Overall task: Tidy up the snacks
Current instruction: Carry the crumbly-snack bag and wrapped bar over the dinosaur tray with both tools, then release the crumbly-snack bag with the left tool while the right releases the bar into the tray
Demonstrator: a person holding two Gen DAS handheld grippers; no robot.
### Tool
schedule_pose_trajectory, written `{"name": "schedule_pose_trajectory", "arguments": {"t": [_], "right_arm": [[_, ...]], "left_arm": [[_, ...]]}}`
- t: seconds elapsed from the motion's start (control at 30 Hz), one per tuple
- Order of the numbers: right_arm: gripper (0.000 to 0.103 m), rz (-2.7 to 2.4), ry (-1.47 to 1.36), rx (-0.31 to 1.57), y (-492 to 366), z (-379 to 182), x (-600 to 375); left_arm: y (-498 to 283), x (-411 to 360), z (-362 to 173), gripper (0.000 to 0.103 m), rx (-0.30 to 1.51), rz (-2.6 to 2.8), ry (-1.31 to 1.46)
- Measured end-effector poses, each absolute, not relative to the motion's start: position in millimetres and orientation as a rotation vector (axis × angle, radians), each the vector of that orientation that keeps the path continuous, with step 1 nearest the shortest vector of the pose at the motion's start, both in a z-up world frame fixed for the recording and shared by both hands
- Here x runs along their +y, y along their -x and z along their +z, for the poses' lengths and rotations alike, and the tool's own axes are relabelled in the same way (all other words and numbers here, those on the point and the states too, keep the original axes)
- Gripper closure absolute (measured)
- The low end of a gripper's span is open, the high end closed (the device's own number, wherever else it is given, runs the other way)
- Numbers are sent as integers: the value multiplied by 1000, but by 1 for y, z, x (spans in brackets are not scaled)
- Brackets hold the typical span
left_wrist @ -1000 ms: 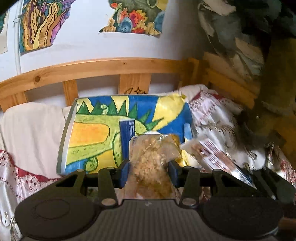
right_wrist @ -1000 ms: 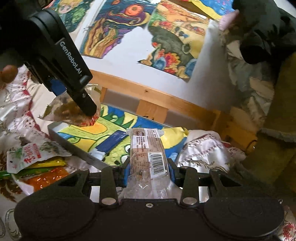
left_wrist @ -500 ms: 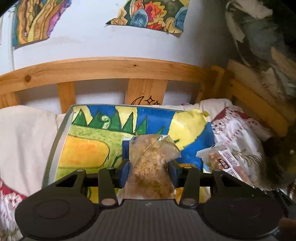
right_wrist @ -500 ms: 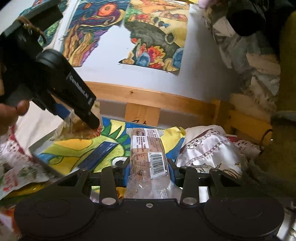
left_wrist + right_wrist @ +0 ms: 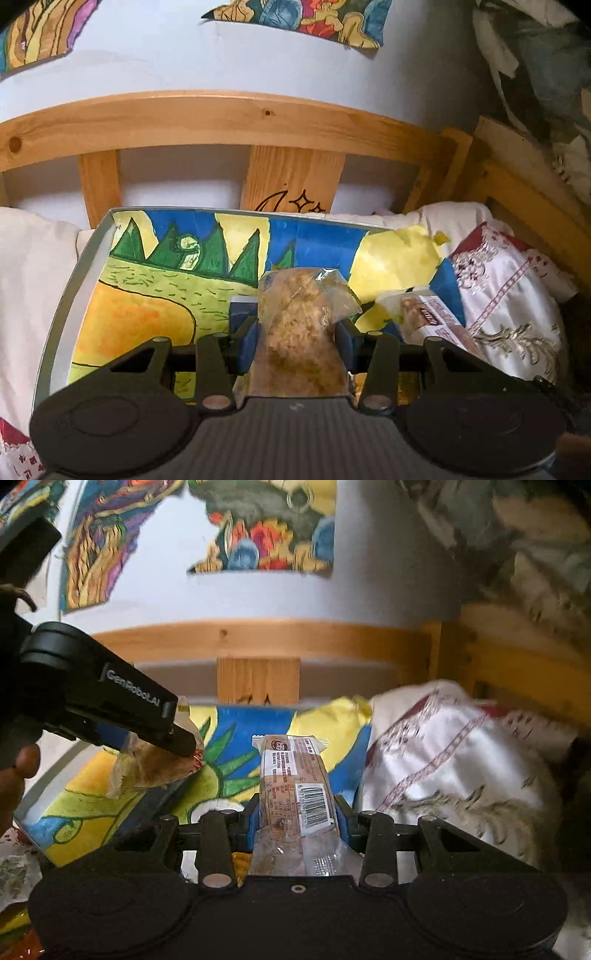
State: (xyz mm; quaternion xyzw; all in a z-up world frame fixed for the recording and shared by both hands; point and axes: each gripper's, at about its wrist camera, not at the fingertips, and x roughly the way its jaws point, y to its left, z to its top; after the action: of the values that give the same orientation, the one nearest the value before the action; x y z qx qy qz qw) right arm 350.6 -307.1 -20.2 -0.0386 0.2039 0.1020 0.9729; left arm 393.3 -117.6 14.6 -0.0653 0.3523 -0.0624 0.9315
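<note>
My left gripper (image 5: 297,341) is shut on a clear bag of golden-brown flaky snack (image 5: 299,325), held over a grey box (image 5: 70,280) lined with a bright dinosaur painting. It shows from the side in the right wrist view (image 5: 184,744), with its bag (image 5: 155,768) hanging over the box's left part. My right gripper (image 5: 297,819) is shut on a long clear-wrapped brown bar with a barcode (image 5: 295,779), above the box's right part. That bar shows in the left wrist view (image 5: 428,317) at the box's right edge.
The box rests on white and patterned bedding (image 5: 509,306) against a wooden slatted headboard (image 5: 221,122). Painted pictures hang on the white wall (image 5: 258,594). More snack packets (image 5: 14,875) lie at the lower left of the right wrist view. Dark clutter fills the right side.
Both grippers have moved forward and lower over the painted box, each still holding its snack. The box looks bigger and the right-hand bar has come closer to the box's right edge.
</note>
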Motion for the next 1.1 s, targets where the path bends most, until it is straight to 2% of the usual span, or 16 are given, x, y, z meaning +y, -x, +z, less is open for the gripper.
{"name": "schedule_pose_trajectory", "arguments": {"t": [0.3, 0.57, 0.6, 0.77, 0.97, 1.1], "right_arm": [[62, 216, 133, 435, -355, -32, -293], [54, 194, 145, 470, -361, -38, -291], [52, 195, 147, 469, -361, -38, -291], [37, 198, 148, 446, -356, -36, -291], [23, 196, 137, 419, -348, -30, -291], [9, 193, 128, 369, -338, -21, -293]], "left_arm": [[-401, -122, -5, 53, 746, -127, 141], [-398, -128, -9, 45, 744, -124, 102], [-397, -128, -9, 44, 743, -119, 104], [-394, -129, -6, 21, 729, -94, 100], [-383, -117, 3, 6, 685, -46, 117], [-366, -103, 13, 1, 639, 4, 128]]}}
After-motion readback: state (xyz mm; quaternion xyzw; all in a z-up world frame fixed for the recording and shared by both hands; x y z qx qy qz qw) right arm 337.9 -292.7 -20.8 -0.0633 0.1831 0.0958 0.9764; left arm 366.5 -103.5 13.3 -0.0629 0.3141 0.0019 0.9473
